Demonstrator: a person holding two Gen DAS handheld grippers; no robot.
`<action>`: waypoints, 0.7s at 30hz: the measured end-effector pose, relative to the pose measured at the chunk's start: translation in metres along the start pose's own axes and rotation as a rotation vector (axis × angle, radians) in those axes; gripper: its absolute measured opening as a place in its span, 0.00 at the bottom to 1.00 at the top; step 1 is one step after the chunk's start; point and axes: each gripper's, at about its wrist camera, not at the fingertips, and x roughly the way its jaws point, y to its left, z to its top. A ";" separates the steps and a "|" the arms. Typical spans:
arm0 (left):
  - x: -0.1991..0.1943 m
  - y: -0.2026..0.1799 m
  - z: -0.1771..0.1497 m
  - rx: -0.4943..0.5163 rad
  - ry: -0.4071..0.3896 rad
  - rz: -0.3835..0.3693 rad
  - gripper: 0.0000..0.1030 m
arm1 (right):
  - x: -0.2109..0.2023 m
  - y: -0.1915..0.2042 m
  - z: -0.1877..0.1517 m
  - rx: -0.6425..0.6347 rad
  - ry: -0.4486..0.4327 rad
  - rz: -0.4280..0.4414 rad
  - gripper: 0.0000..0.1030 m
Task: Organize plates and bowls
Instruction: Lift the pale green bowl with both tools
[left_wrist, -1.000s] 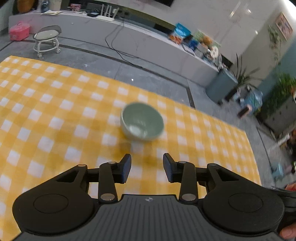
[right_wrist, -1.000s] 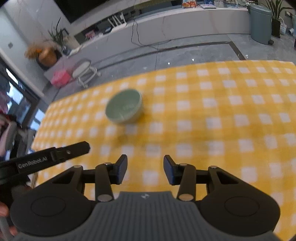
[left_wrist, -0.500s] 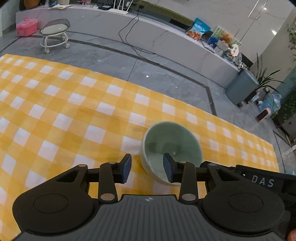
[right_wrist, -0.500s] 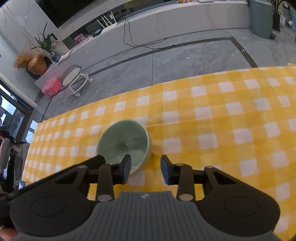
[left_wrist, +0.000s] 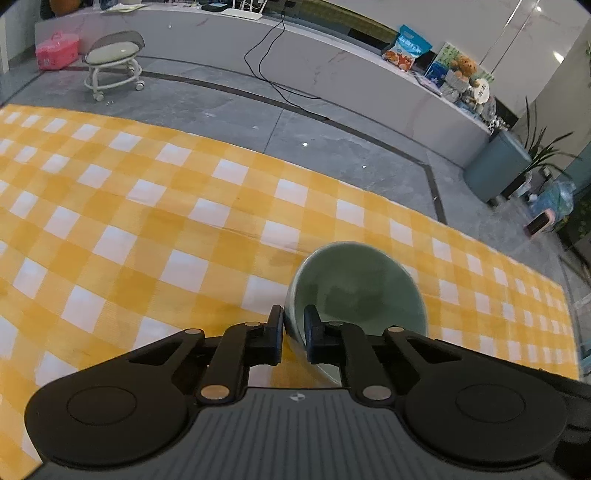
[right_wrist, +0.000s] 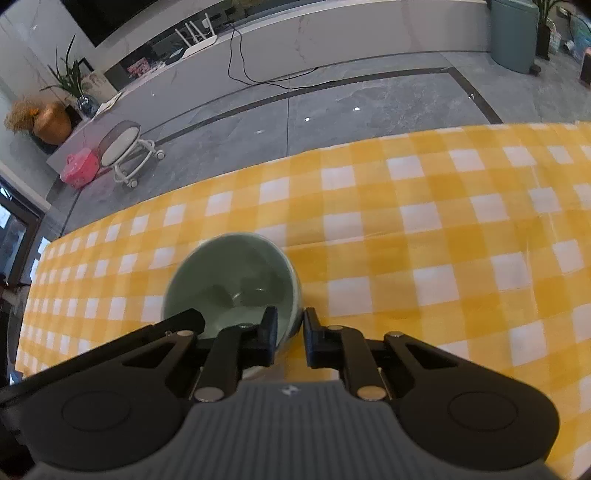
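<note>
A pale green bowl stands upright and empty on the yellow-and-white checked tablecloth. My left gripper straddles its left rim, one finger outside and one inside. Its jaws are closing, with the rim wall pinched between the pads. In the right wrist view the same bowl sits low and left of centre. My right gripper straddles its right rim in the same way, and its jaws are closing on the wall too. The left tool's black casing shows across the bowl's near left side.
The cloth ends at the table's far edge, with grey tiled floor beyond. On the floor stand a small wheeled stool, a pink box and a grey-blue bin. A low white counter with a trailing cable runs along the back.
Both grippers came down and forward from open positions short of the bowl. Each slid a finger over the rim, and the jaws narrowed onto the wall from opposite sides.
</note>
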 end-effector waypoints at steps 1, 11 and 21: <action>-0.001 -0.001 0.000 -0.001 0.002 0.005 0.09 | 0.000 -0.001 -0.001 0.003 -0.003 0.002 0.11; -0.033 -0.002 -0.027 -0.002 0.012 0.004 0.06 | -0.037 -0.005 -0.030 0.114 0.036 -0.018 0.09; -0.088 -0.011 -0.068 0.013 0.035 0.031 0.07 | -0.095 -0.011 -0.073 0.097 0.058 0.032 0.09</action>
